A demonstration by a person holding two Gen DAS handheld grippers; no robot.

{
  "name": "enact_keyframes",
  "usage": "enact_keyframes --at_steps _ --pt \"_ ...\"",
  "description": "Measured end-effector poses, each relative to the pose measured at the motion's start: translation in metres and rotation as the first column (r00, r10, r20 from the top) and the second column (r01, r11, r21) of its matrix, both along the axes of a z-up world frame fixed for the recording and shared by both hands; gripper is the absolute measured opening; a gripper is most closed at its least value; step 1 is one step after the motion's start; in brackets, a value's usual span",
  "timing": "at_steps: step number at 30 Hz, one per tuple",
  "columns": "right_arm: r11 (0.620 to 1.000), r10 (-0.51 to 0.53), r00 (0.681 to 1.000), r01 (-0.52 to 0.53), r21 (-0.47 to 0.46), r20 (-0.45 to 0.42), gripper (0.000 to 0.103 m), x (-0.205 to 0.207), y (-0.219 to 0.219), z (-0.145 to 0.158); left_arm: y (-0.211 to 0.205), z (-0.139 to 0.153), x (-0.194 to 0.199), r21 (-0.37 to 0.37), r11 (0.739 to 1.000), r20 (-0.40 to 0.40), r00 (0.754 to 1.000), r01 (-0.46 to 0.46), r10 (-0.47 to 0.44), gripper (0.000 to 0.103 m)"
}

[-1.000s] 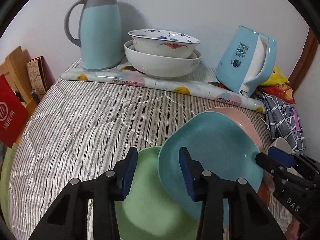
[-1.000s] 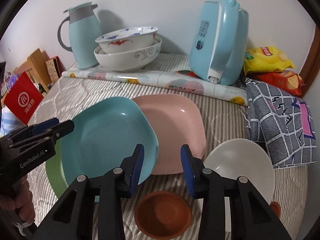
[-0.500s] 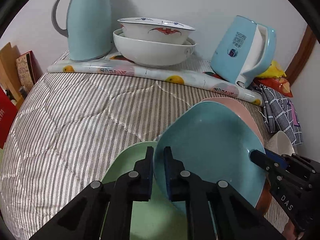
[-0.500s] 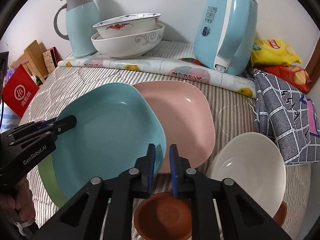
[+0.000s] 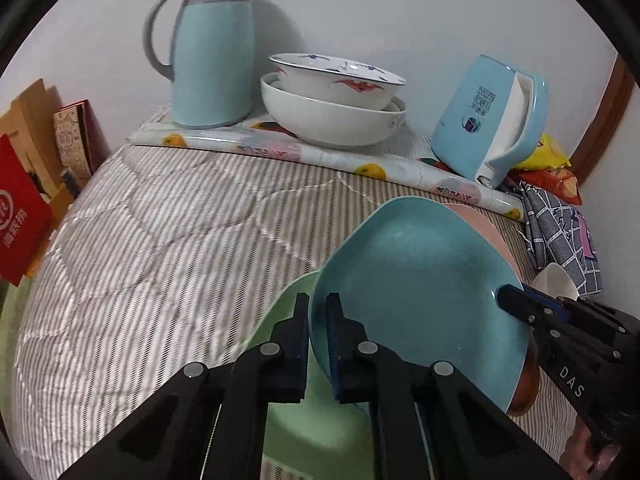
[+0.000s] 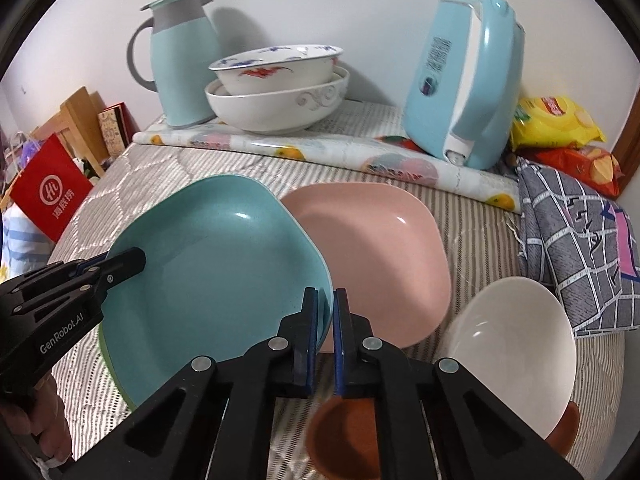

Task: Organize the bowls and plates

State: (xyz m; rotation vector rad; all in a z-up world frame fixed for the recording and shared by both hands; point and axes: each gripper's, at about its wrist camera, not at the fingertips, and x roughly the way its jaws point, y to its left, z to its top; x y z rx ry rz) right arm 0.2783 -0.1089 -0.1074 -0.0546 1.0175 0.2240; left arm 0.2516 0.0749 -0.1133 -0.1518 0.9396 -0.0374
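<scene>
Thermos jug (image 5: 212,52), kettle (image 6: 464,84), snack bags (image 6: 560,124)

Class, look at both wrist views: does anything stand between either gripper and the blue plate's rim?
Nothing visible does. The left gripper and the right gripper are each already shut on the rim of the blue plate, at opposite sides. The green plate lies under it and the pink plate lies beside it, partly tucked beneath.

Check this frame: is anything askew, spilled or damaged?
Nothing spilled or broken. The blue plate sits tilted, overlapping the green plate and the pink plate, with the left gripper and right gripper clamped on opposite rims. The kettle leans toward the wall.
</scene>
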Motion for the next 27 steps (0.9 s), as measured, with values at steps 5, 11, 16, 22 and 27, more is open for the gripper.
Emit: enact_keyframes --at_steps 5,11,16,22,27 --pt "1.000 0.030 0.999 -0.030 0.004 0.013 0.006 -0.006 0.015 0.006 0.015 0.003 -0.013 -0.003 0.999 0.004 0.999 -0.036 0.036 0.009" --pt "0.998 0.065 0.998 -0.065 0.001 0.018 0.006 -0.014 0.031 0.006 0.028 0.001 -0.027 -0.004 0.998 -0.004 0.998 -0.066 0.066 0.009" --pt "0.997 0.081 0.997 -0.081 -0.003 0.008 0.006 -0.019 0.038 0.000 0.033 -0.002 -0.036 -0.008 0.997 -0.012 0.997 -0.078 0.078 0.009" --pt "0.996 0.085 0.996 -0.085 -0.015 -0.006 0.006 -0.021 0.040 -0.007 0.031 -0.013 -0.039 -0.014 0.997 -0.035 0.997 -0.076 0.075 0.009" --pt "0.997 0.079 0.997 -0.079 -0.014 -0.022 0.006 -0.019 0.039 -0.013 0.032 -0.020 -0.039 -0.022 0.997 -0.049 0.996 -0.075 0.074 0.009"
